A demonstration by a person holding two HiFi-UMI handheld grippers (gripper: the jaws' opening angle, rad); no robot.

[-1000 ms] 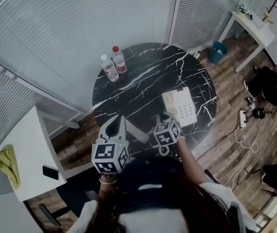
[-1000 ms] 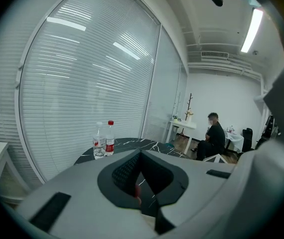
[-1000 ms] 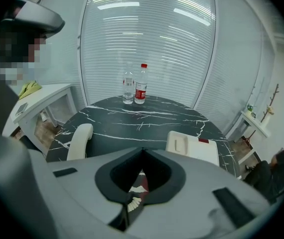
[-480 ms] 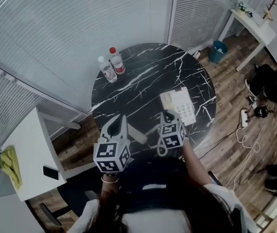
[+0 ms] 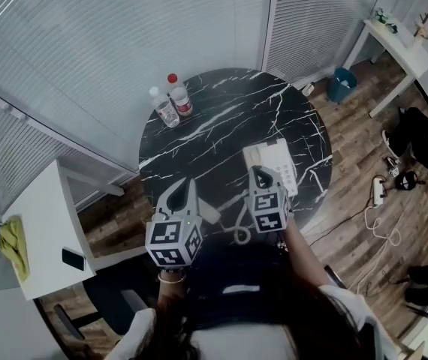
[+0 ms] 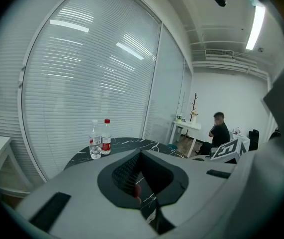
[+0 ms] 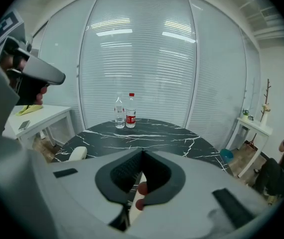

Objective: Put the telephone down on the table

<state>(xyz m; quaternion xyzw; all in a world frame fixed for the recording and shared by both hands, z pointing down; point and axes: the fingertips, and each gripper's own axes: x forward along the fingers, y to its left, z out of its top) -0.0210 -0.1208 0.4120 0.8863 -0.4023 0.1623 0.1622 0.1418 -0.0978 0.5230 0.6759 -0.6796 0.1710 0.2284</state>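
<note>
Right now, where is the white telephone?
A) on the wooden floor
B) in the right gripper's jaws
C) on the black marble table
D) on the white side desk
C: the telephone lies flat on the table, and the right gripper is shut on nothing.

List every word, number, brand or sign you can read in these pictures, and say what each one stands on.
No text here can be read.
Red-capped bottle: red label, print too small to read.
Clear-capped bottle: label too blurred to read.
Telephone: keypad shows, key marks too small to read.
Marker cubes: black-and-white square patterns only, no letters or numbers.
</note>
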